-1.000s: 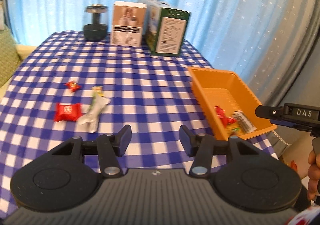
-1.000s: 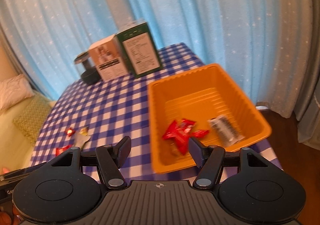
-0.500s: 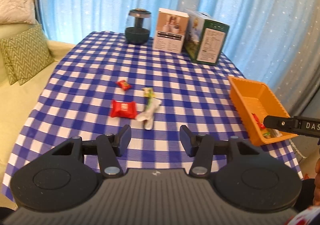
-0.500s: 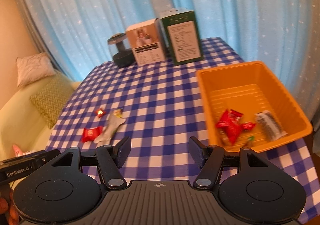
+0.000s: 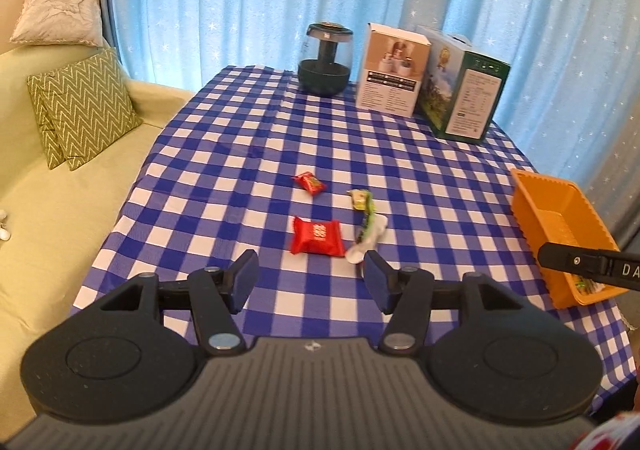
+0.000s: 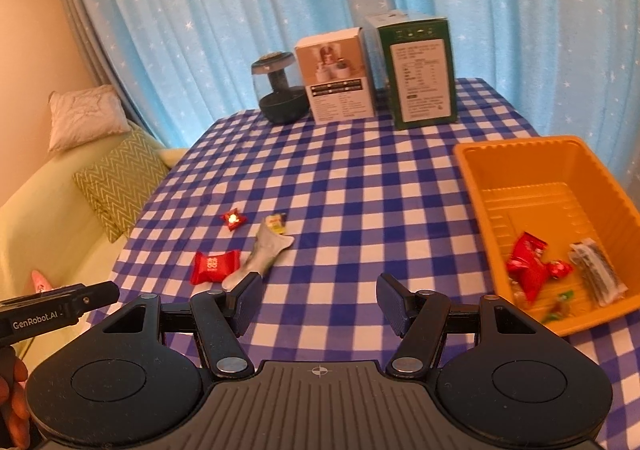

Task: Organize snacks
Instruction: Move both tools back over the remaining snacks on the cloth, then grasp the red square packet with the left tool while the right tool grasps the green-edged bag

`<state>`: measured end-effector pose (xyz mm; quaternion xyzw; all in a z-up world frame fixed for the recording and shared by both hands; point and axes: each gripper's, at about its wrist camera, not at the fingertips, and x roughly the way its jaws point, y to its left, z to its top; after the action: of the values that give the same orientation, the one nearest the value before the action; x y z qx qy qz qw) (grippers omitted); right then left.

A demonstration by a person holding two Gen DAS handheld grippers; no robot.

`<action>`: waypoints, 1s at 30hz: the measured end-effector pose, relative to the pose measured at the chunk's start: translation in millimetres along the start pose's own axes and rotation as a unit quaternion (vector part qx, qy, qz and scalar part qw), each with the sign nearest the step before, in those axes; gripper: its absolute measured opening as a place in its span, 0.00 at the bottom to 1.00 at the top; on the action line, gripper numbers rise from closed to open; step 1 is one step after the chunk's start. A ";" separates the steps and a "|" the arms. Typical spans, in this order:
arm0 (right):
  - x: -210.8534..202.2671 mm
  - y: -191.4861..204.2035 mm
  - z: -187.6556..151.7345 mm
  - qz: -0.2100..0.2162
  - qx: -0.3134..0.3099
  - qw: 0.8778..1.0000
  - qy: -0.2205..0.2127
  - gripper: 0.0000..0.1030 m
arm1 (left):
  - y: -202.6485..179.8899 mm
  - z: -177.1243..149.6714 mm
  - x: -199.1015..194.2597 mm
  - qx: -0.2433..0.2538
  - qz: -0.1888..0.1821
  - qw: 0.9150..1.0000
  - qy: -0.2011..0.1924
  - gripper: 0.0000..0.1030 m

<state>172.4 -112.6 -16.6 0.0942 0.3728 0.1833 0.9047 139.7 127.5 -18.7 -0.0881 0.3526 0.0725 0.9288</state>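
Left claw (image 5: 310, 280), jaws opening and empty, is now swinging from the orange basket (image 5: 536, 186) toward the red packet (image 5: 317, 236) just ahead, likely next pick

- Our left gripper (image 5: 310, 280) sat low in the centre of its frame, tilted downward, its jaws opening with nothing between them.
- Our right gripper (image 6: 318, 300) sat likewise, jaws parted and empty.
- Fingers (image 6: 14, 406) showed at the lower left edge of the right view.
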 end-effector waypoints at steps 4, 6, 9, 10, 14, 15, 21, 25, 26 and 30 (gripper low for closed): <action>22.5 12.0 1.6 0.006 -0.010 1.000 0.006 0.62 | 11.9 3.2 14.0 -0.001 0.005 1.000 0.005 0.55; 34.3 17.2 1.1 0.010 -0.016 1.000 0.011 0.62 | 16.9 4.6 22.7 0.001 0.006 1.000 0.008 0.55; 54.7 25.5 1.2 0.015 -0.023 0.999 0.018 0.61 | 22.0 6.9 37.7 0.008 0.005 1.000 0.015 0.55; 61.7 28.3 1.2 0.018 -0.025 0.999 0.022 0.61 | 23.4 7.8 43.2 0.012 0.005 1.000 0.017 0.55; 90.5 38.2 0.7 0.024 -0.033 0.999 0.033 0.61 | 26.8 10.8 66.0 0.032 0.005 0.999 0.023 0.55; 97.4 40.0 0.4 0.026 -0.034 0.998 0.036 0.61 | 27.7 11.3 71.8 0.036 0.005 0.999 0.024 0.55; 135.2 44.8 -0.6 0.026 -0.028 0.998 0.047 0.58 | 34.9 10.3 104.8 0.034 -0.005 0.999 0.033 0.55; 158.2 45.7 -0.3 0.031 -0.021 0.998 0.054 0.47 | 36.7 5.3 123.2 0.037 -0.011 0.998 0.042 0.55; 163.1 45.5 0.1 0.032 -0.018 0.998 0.055 0.47 | 37.1 4.8 126.5 0.034 -0.014 0.998 0.044 0.55; 181.1 42.4 3.1 0.031 0.011 0.998 0.060 0.45 | 36.5 7.3 134.8 0.028 -0.016 0.999 0.042 0.55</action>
<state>282.1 -1.1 -117.3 0.1044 0.4249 0.2130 0.8736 237.0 174.4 -107.4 -0.0704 0.3922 0.0437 0.9161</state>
